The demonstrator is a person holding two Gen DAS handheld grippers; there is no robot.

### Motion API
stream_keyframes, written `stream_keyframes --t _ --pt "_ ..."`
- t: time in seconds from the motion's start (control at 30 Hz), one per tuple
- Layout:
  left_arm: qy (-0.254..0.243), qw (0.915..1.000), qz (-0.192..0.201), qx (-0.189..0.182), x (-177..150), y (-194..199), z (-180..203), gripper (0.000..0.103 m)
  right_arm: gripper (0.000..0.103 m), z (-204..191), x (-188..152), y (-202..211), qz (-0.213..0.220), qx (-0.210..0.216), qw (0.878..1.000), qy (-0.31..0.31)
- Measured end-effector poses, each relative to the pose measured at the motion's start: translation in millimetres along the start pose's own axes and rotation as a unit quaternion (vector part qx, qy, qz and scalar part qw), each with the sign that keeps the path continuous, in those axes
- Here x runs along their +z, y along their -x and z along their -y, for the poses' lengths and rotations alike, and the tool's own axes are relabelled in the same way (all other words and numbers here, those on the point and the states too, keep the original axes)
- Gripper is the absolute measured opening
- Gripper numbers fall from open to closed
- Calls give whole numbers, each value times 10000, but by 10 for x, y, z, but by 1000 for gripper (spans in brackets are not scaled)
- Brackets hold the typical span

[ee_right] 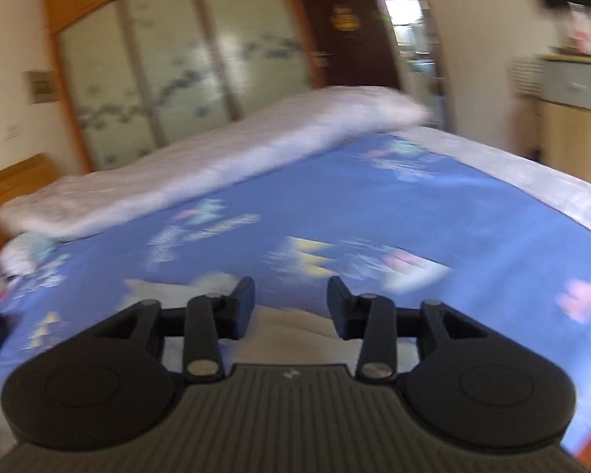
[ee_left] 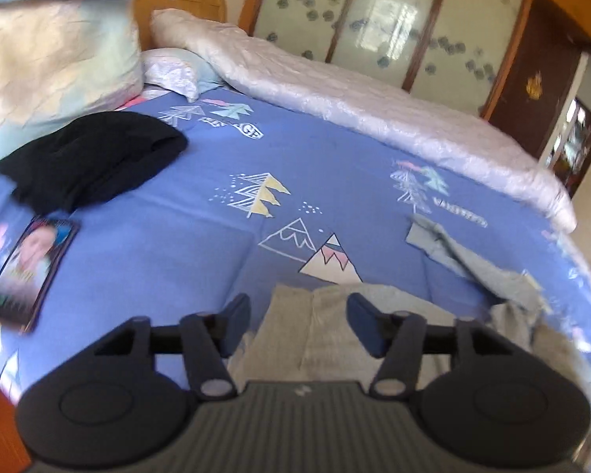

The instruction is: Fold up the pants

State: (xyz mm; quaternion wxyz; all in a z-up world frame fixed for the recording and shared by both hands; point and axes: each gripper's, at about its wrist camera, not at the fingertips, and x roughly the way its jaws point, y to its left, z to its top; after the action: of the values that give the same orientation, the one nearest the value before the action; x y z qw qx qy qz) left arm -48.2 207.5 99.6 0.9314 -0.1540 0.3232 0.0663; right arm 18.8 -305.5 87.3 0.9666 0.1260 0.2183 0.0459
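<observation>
The left claw (ee_left: 298, 325) hangs with its jaws spread wide and nothing between them, directly over the near end of the grey pants (ee_left: 335, 339). The pants lie on the blue sheet (ee_left: 185, 252) at the near edge of the bed. One folded part sits flat under the claw, while another stretch trails away to the right of it, rumpled, toward the bed's right edge.

The right claw (ee_right: 291, 307) is likewise parted wide and empty. Below it a pale strip of cloth (ee_right: 291, 321) shows on the same blue sheet (ee_right: 335, 197); this view is blurred, so I cannot tell whether that is the pants.

Left of the pants, a phone (ee_left: 27, 268) with a lit screen lies flat on the sheet. Beyond the phone, farther from the pants, sits a heap of black clothing (ee_left: 94, 157). Behind that, pillows (ee_left: 59, 47) are stacked against the wooden headboard (ee_left: 185, 0).

Along the far side of the bed, well apart from the pants, a pale quilt (ee_left: 354, 106) is rolled lengthwise. Past it stands a wardrobe (ee_left: 394, 19) with frosted, flower-patterned sliding doors.
</observation>
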Motion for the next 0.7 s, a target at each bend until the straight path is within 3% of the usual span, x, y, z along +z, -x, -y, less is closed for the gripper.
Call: stream_keyframes --t 0.07,0.13,0.17,0.23,0.3,0.37,0.4,0.47,0.5,0.53,0.6,0.7 --pt "-293 9995 -100 -115 88 -246 86 61 62 -310 128 -337 -280 588 9963 555" --pt "-645 9975 -250 -116 121 -512 203 78 71 -644 189 -706 -578 901 9866 1228" --pt "-837 9959 -325 -128 88 -613 223 81 73 -813 197 -953 -762 990 9800 1549" --pt "-1255 9906 -541 -64 13 -832 343 82 75 -1060 136 -1406 -1206 1051 9670 1984" --pt "-1601 9836 -822 -103 -92 -1021 424 81 76 -1278 36 -1935 -1598 740 9541 2421" --pt "-1803 9768 -1154 -46 -157 -1242 479 59 76 -1301 -146 -2335 -2005 270 9456 2547" --pt "-1849 9744 -1277 -30 -183 -1314 495 42 73 -1268 -191 -2516 -2171 63 9427 2531" --pt "-1822 9761 -1178 -72 -148 -1298 515 16 47 -1153 -287 -2794 -2423 -288 9391 2421" --pt "-1724 9781 -1154 -176 -96 -1285 509 10 15 -1090 -301 -2811 -2461 -379 9396 2348" --pt "-1538 9822 -1056 -238 -27 -1229 484 10 8 -1051 -238 -2752 -2360 -408 9458 2193" --pt "-1206 9895 -708 -353 154 -1051 422 10 7 -901 44 -2508 -1979 -108 9677 1558" --pt "-560 9971 -152 -489 474 -738 266 10 7 -493 635 -1950 -1026 256 9932 485"
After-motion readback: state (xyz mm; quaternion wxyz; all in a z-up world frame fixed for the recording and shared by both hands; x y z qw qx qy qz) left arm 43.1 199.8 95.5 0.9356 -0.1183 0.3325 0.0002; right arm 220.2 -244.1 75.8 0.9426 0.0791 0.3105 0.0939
